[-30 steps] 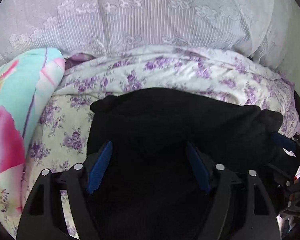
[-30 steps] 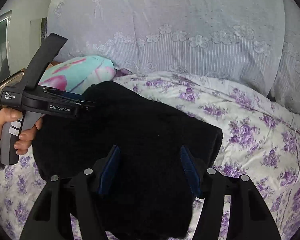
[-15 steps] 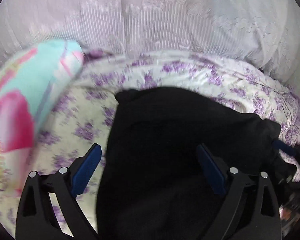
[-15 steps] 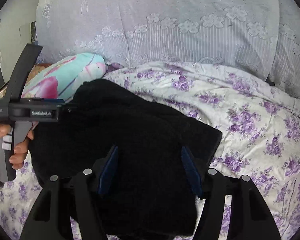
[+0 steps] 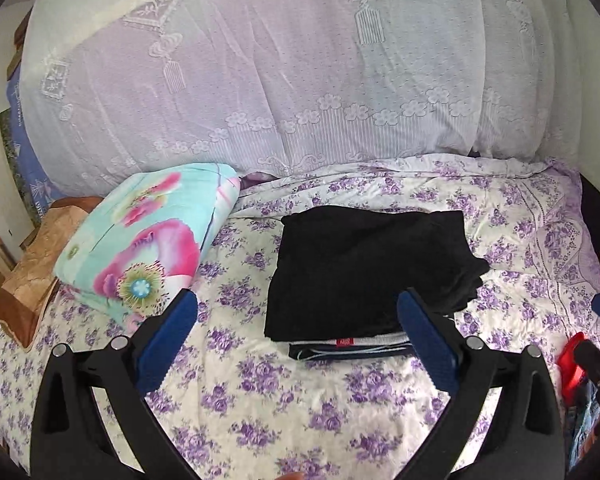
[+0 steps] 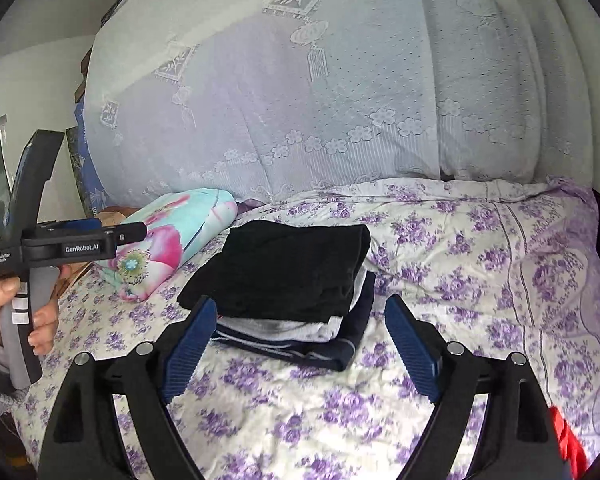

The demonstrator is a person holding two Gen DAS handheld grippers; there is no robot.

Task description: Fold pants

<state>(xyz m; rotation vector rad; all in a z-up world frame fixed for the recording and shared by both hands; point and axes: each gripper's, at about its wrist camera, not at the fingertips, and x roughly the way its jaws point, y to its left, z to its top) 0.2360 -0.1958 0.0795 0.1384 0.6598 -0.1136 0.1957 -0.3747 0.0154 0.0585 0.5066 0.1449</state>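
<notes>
The black pants (image 5: 364,268) lie folded in a flat rectangle on top of a small stack of folded clothes on the bed; they also show in the right wrist view (image 6: 284,268). My left gripper (image 5: 296,330) is open and empty, held back from the near edge of the stack. My right gripper (image 6: 296,330) is open and empty, also back from the stack. The left gripper's body shows at the left of the right wrist view (image 6: 68,240), in a hand.
A white folded garment (image 6: 284,326) and a dark navy one (image 6: 332,348) lie under the pants. A turquoise and pink floral quilt (image 5: 148,240) sits left of the stack. A lace-covered bedding pile (image 5: 300,80) rises behind. A red object (image 5: 572,364) lies at the right edge.
Both grippers have pulled back and up from the black pants. The left gripper's jaws have spread wider. The pants now lie free on the stack.
</notes>
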